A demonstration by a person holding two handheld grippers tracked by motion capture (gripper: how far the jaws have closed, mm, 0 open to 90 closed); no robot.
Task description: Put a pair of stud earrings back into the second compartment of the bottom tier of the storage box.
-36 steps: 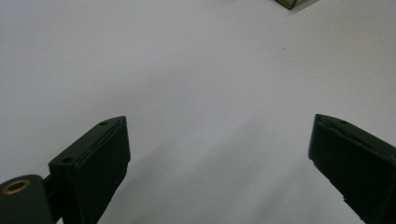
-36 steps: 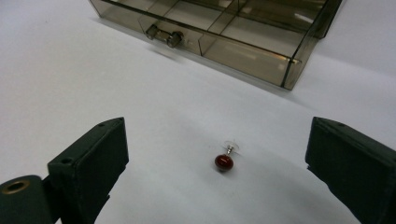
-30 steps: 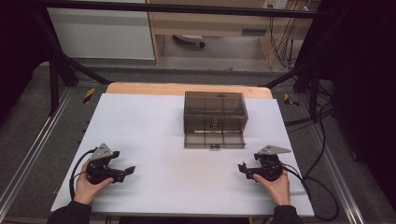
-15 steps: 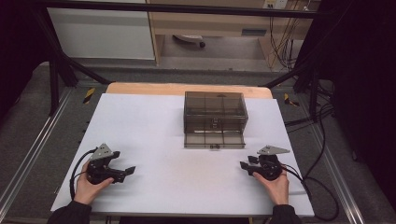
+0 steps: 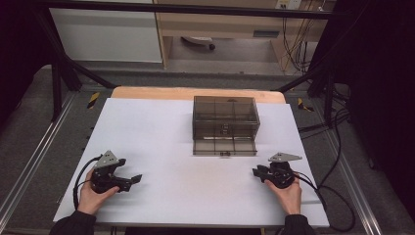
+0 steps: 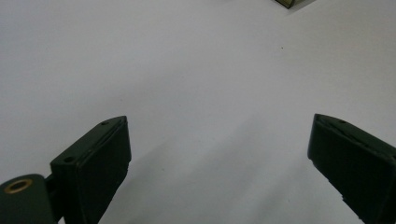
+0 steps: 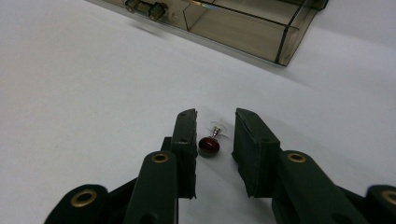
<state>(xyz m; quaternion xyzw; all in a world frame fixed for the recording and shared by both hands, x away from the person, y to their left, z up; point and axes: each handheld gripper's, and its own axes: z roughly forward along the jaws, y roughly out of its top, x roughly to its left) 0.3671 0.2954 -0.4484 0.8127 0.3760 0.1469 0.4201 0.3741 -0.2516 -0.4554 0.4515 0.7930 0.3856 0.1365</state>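
At the left of the high view we see the left gripper [image 5: 131, 180] held low over the white table [image 5: 166, 132] in the person's left hand [image 5: 93, 196], its tips aimed toward the table's middle. In the left gripper view its jaws stand wide apart with bare white surface between them, so it is open and holds nothing.

Toward the middle, near the far edge, we find a smoky transparent drawer box [image 5: 225, 119] with its lowest drawer [image 5: 224, 146] pulled out toward the person; small knobs show on the drawer fronts.

At the right, the right gripper [image 5: 256, 172] sits in the person's right hand [image 5: 287, 192], near the table's front edge, pointing left. In the right gripper view its jaws are narrowly parted around a small earring [image 7: 209, 143] with a dark red bead and a clear backing, lying on the table. The bead lies just beside the left-hand jaw; we cannot tell whether it touches. The drawer's corner [image 7: 280, 44] shows beyond.
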